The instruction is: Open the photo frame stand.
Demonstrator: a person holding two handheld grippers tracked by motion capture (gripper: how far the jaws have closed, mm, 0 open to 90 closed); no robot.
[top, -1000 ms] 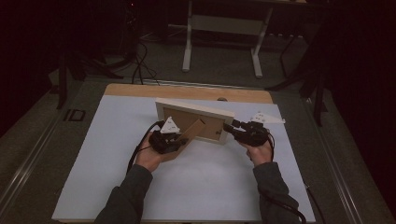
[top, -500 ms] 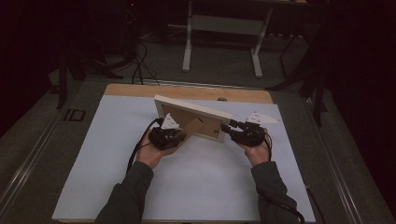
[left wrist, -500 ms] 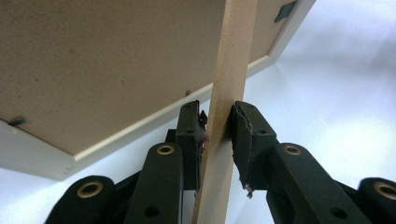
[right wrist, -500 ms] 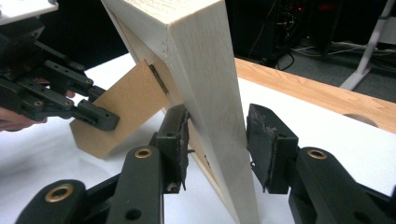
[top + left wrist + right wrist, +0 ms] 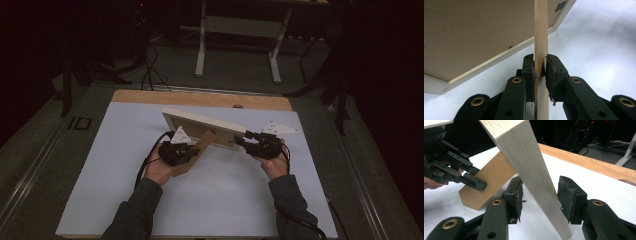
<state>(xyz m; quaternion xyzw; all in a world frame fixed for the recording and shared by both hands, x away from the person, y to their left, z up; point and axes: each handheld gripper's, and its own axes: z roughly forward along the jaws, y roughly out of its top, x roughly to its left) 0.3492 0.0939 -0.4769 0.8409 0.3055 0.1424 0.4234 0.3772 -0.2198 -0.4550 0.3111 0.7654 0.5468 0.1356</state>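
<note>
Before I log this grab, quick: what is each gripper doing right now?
Left gripper: closed on the frame's stand, having just tightened.
Right gripper: open, just widened, fingers either side of the frame edge without pressing.

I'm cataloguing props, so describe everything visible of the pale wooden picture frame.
The pale wooden picture frame stands tilted on the white table sheet, its brown fibreboard back facing the person. Its brown fibreboard easel stand is swung out and clamped between the left gripper pads. The right gripper straddles the frame's cream side rail, its jaws having just opened wider, with gaps at both pads.
</note>
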